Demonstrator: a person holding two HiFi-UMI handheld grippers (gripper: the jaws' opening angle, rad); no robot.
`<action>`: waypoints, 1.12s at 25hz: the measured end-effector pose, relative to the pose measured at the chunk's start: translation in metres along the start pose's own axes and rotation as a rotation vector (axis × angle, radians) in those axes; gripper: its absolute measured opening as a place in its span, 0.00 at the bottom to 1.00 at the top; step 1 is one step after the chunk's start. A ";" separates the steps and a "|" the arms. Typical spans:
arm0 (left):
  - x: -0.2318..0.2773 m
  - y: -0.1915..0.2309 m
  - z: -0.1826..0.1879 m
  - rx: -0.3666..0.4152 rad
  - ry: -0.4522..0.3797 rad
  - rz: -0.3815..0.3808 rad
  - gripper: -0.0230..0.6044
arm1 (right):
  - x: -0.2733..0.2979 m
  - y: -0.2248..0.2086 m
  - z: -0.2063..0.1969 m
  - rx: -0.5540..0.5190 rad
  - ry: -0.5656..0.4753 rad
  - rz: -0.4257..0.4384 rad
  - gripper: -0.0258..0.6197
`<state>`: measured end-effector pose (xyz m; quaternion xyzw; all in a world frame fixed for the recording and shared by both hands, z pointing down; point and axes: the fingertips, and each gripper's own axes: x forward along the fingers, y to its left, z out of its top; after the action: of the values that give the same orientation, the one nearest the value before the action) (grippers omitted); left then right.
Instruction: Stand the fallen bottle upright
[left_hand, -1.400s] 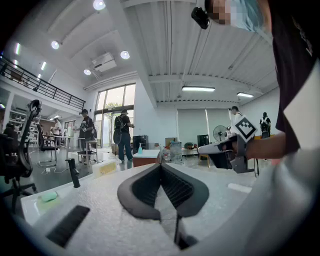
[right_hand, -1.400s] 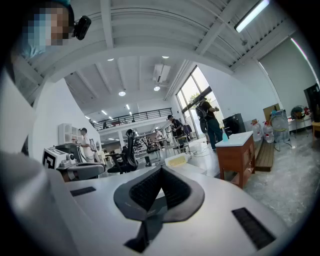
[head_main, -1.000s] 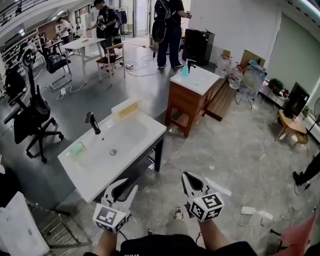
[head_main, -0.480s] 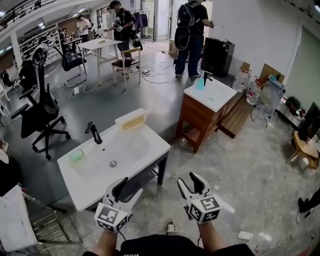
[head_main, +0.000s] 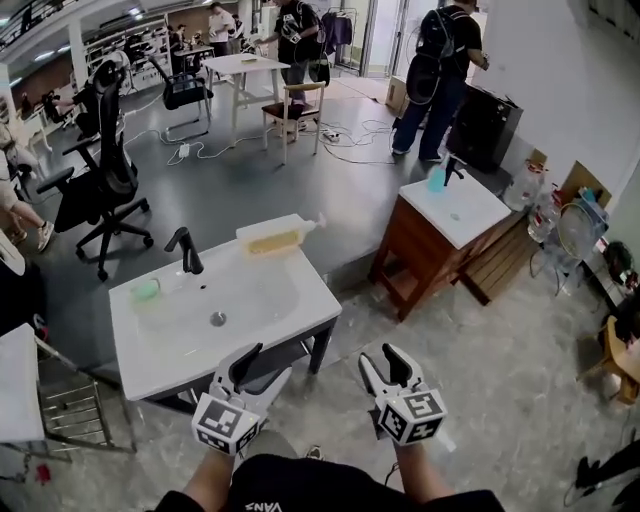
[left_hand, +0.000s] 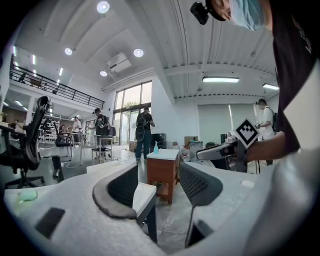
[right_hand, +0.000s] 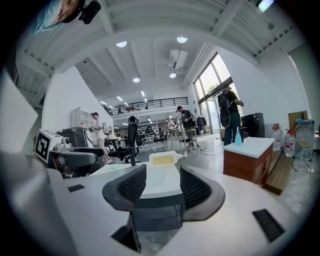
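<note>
The fallen bottle (head_main: 275, 238) is a clear flat bottle with yellow contents. It lies on its side on the far rim of the white sink (head_main: 150, 350), spout to the right. It also shows in the right gripper view as the bottle (right_hand: 162, 158), beyond the jaws. My left gripper (head_main: 262, 366) hovers at the sink's near right corner, and my right gripper (head_main: 383, 360) hangs over the floor beside it. Both have just been opening and stand open with nothing between the jaws, well short of the bottle. The left gripper (left_hand: 157, 182) frames the sink's corner (left_hand: 142, 192).
A black faucet (head_main: 185, 250) and a green soap piece (head_main: 147, 290) sit at the sink's left. A wooden washstand (head_main: 440, 215) with a blue bottle (head_main: 437, 180) stands to the right. Office chairs, tables and several people are farther back. A white board (head_main: 15, 385) stands at the left.
Both grippers' jaws have spread from nearly shut to wide. I have come closer to the sink, and both grippers have travelled along with me.
</note>
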<state>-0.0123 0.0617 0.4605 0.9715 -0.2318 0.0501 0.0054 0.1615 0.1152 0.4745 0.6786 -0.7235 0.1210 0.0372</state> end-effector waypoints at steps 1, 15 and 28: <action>0.005 0.002 -0.002 -0.001 0.011 0.008 0.44 | 0.006 -0.005 -0.001 0.009 0.006 0.011 0.35; 0.094 0.103 -0.002 0.018 0.081 0.059 0.44 | 0.121 -0.063 0.000 0.114 0.080 0.016 0.30; 0.169 0.208 -0.008 0.078 0.126 -0.004 0.44 | 0.236 -0.095 0.010 0.212 0.074 -0.058 0.30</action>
<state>0.0435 -0.1995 0.4829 0.9663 -0.2272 0.1202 -0.0176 0.2385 -0.1214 0.5285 0.6945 -0.6849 0.2206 -0.0043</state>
